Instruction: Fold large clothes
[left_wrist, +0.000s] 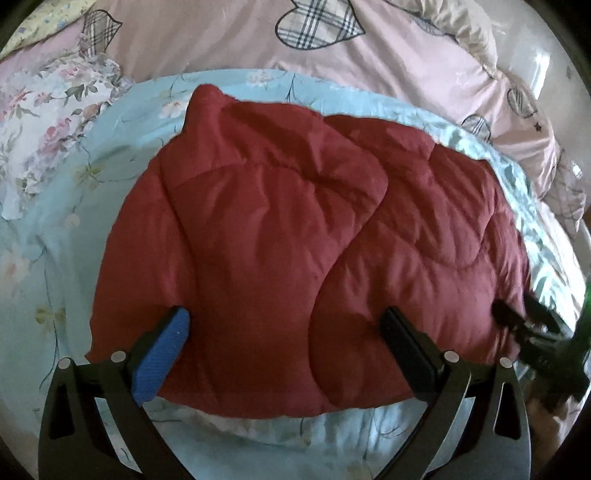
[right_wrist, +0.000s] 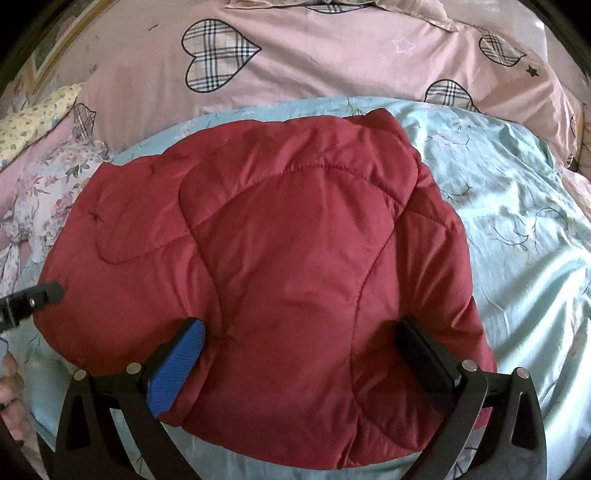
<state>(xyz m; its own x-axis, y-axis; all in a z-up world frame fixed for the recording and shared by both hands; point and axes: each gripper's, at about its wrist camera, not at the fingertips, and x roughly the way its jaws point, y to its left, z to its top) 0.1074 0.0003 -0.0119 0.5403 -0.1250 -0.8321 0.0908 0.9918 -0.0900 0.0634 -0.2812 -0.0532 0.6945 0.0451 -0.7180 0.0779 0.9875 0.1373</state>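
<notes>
A dark red quilted jacket (left_wrist: 277, 221) lies folded into a puffy bundle on the light blue floral sheet (left_wrist: 55, 258). My left gripper (left_wrist: 286, 319) is open over the bundle's near left part, its blue pad (left_wrist: 166, 354) and black finger (left_wrist: 406, 350) spread wide with nothing gripped. In the right wrist view the jacket (right_wrist: 277, 240) fills the middle, and my right gripper (right_wrist: 301, 326) stands open over its near edge. The right gripper (left_wrist: 528, 321) also shows blurred at the jacket's right side. The left gripper's finger (right_wrist: 37, 295) pokes in at the jacket's left edge.
A pink duvet with plaid hearts (right_wrist: 332, 55) is bunched along the far side of the bed. A white floral cloth (left_wrist: 48, 122) and a yellow floral pillow (right_wrist: 37, 118) lie at the far left. A hand (right_wrist: 11, 387) shows at the left edge. Bare blue sheet (right_wrist: 517, 221) lies to the right.
</notes>
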